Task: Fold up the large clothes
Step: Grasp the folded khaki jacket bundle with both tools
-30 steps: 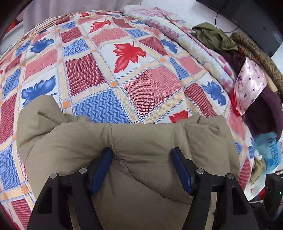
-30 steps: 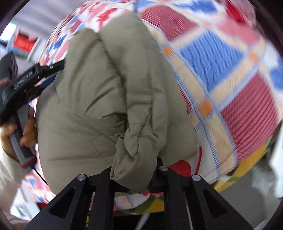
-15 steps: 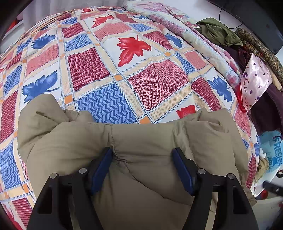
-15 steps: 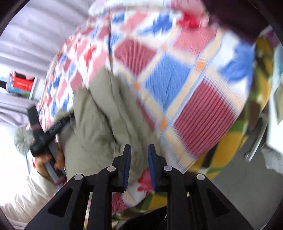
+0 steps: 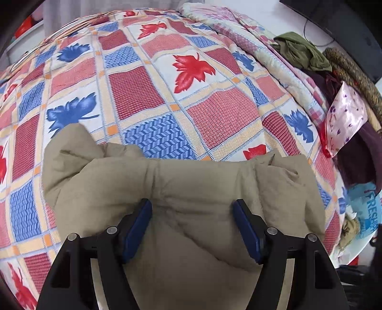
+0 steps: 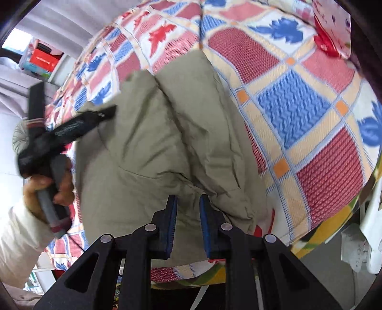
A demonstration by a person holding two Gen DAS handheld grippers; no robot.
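Nearest in the left wrist view, the left tool (image 5: pixel 192 226) stands with its blue pads wide apart, a thick fold of the khaki jacket (image 5: pixel 181 190) bulging between them; whether the pads press it I cannot tell. In the right wrist view the right tool (image 6: pixel 188 225) has its pads a narrow gap apart with nothing between them, hanging over the jacket's near edge. The jacket lies bunched on the near part of the bed (image 5: pixel 148 95), on a quilt of red and blue checks and leaf prints. A hand (image 6: pixel 47 188) in a pale sleeve grips the left tool's handle. Farther right, loose clothes (image 5: pixel 300 50) are heaped along the bed's edge. Beyond is a grey curtain (image 6: pixel 62 21).
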